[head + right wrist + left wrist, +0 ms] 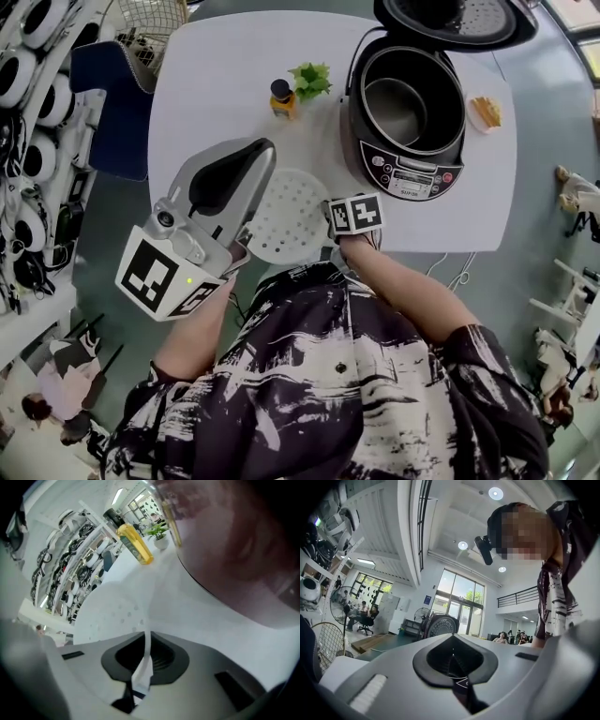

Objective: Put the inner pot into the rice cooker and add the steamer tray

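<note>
Tray lay flat on the near edge of the desk, left of the cooker and apart from it. The right claw had closed on the tray's right rim: in the right gripper view the thin white rim stood edge-on between the pressed jaws, with the perforated disc spreading away to the left. It came in steeply from above, probably because a flat disc on a desk offers only its rim to pinch.

The pot sat down inside the cooker, and the lid stood open at the far side, so the first half of the task looked done and the mouth was free for the tray. Gripping the rim nearest the cooker should keep the carry short, though a one-sided pinch may let the tray droop.

The left claw was held level above the tray's left side, jaws together on nothing, seemingly kept out of the way. A bottle and a plant stood farther off, left of the cooker and clear of the path.
</note>
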A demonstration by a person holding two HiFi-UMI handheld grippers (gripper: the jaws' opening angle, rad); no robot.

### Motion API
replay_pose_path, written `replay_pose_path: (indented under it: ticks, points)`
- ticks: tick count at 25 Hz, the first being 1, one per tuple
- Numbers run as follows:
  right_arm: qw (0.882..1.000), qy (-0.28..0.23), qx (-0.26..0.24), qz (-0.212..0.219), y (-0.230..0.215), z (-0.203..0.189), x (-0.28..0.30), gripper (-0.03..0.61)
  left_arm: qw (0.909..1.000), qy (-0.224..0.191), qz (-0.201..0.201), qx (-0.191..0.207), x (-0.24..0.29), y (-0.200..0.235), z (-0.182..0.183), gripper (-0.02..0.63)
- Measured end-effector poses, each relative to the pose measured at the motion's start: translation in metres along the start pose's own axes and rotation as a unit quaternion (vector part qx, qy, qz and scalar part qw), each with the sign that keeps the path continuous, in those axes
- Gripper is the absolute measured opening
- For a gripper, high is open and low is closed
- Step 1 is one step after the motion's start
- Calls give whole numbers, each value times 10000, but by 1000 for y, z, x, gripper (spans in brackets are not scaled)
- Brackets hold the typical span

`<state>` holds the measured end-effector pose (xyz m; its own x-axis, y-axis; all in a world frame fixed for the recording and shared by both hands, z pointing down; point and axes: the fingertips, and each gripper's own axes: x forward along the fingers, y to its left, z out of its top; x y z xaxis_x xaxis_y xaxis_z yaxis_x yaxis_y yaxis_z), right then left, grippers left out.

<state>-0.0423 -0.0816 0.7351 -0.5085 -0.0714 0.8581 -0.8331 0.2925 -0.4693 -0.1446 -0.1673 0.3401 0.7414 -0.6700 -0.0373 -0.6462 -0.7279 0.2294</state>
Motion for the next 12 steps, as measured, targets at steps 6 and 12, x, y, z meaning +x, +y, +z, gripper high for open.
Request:
replay_pose_path:
  ticks: [6,12]
  points:
    - [9944,-365,-537,839,59,28,-53,11,9997,-154,-167,101,9,-10,14,5]
    - [9750,-1370,-1350,1116,86,80,-158,10,9964,-451,-670,256,30,-52,44,5]
